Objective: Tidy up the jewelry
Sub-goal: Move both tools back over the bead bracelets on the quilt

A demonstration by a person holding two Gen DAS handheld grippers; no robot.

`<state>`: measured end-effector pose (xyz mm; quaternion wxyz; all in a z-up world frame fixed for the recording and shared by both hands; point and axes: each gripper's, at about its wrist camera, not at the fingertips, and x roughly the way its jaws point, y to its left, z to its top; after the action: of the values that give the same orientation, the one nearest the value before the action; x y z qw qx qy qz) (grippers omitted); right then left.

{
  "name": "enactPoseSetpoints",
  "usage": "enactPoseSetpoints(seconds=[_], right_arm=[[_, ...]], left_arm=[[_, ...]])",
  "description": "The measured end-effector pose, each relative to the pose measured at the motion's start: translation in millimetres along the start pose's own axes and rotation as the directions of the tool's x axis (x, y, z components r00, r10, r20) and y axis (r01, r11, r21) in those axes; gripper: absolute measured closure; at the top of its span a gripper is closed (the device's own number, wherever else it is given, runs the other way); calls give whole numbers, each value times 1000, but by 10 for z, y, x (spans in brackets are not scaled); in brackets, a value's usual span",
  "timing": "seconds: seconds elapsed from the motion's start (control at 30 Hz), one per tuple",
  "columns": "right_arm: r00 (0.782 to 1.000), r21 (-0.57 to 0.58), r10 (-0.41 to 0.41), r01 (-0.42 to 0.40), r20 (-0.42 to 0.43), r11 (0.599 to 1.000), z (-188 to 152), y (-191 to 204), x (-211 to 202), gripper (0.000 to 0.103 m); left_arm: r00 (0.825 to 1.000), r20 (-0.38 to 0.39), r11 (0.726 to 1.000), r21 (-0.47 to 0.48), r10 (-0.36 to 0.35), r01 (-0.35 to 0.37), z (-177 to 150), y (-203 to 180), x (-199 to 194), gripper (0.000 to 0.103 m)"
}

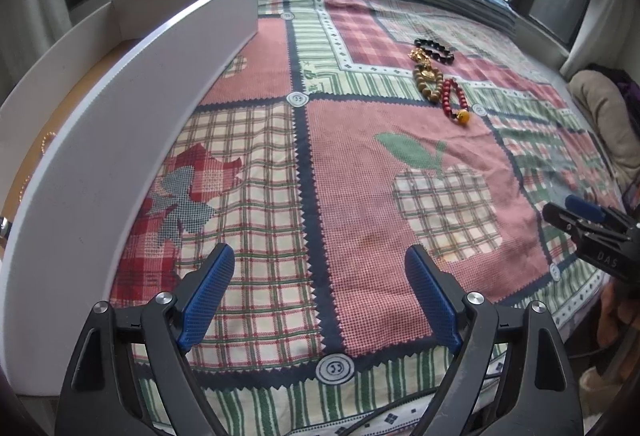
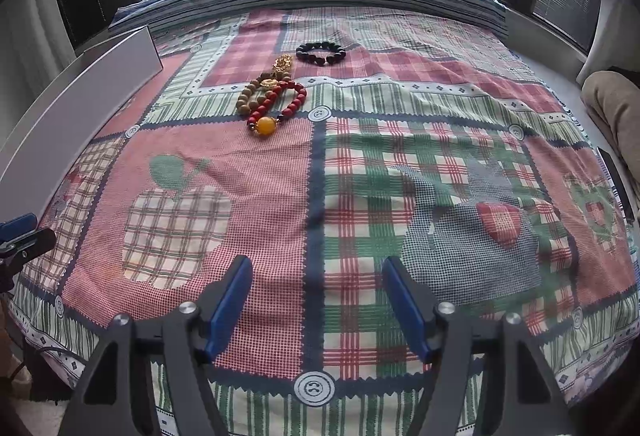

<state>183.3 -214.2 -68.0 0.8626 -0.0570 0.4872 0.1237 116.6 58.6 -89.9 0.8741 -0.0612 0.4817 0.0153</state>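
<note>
Several bead bracelets lie in a loose cluster on the patchwork cloth: a black one, a gold piece, a tan wooden one and a red one with an amber bead. In the left wrist view the cluster is far ahead to the right: the black bracelet, the tan one, the red one. My left gripper is open and empty, well short of them. My right gripper is open and empty too. An open white drawer holds thin gold chains.
The drawer's white front wall stands along the left side. The right gripper's body shows at the right edge of the left wrist view. A beige cushion lies at the right. Windows run behind the table.
</note>
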Motion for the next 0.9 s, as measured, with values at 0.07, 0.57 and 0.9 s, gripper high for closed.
enactPoseSetpoints(seconds=[0.07,0.57,0.9], right_arm=[[1000,-2,7,-7,-4,1000,-20,19,9,34],[1000,-18,20,-21,-18,1000,-148,139,-39,34],[1000,-30,17,-17,-20,999,-179,199,-60,34]], left_arm=[[1000,-2,1000,3,0,0,-7,-18,9,15],[1000,2,1000,-7,-8,8,-80,4,-55,15],[1000,-10,1000,-24,-5,5,-106,40,-34,15]])
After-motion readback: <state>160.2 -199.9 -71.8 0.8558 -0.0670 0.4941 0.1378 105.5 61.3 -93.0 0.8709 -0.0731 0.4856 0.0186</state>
